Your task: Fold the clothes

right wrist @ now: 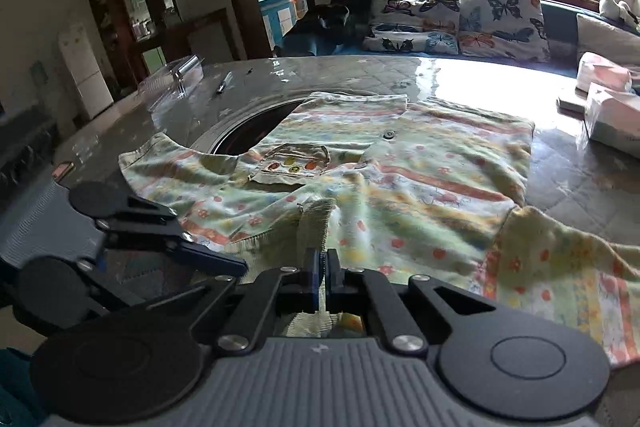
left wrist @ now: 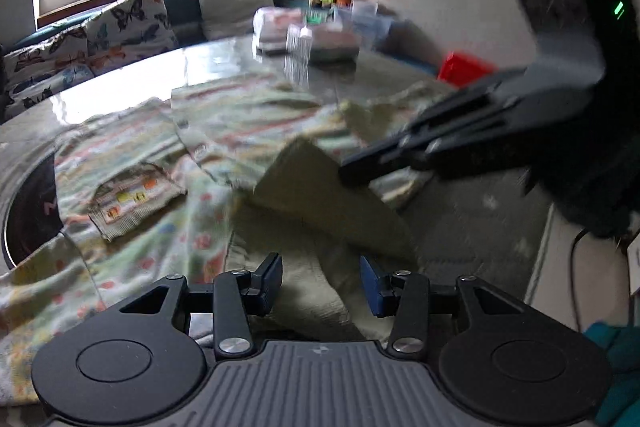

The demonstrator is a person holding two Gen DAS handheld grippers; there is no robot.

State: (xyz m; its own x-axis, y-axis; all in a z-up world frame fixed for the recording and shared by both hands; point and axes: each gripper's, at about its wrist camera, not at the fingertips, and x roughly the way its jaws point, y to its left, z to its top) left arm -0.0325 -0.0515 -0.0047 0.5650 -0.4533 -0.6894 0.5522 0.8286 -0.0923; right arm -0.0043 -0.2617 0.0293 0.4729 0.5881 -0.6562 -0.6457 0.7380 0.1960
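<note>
Pinching the shirt's [right wrist: 360, 167] near hem, the right gripper [right wrist: 321, 259] is clamped tight; the shirt stretches away ahead on the table [right wrist: 400, 67], left gripper [left wrist: 320, 277] half-open (empty) alongside.

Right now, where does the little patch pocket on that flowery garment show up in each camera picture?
Left wrist view: the patch pocket lies left of centre, on the garment.
Right wrist view: the pocket sits just left of centre, beyond the shut right tool.
Shared landmark: the butterfly cushions under the window.
</note>
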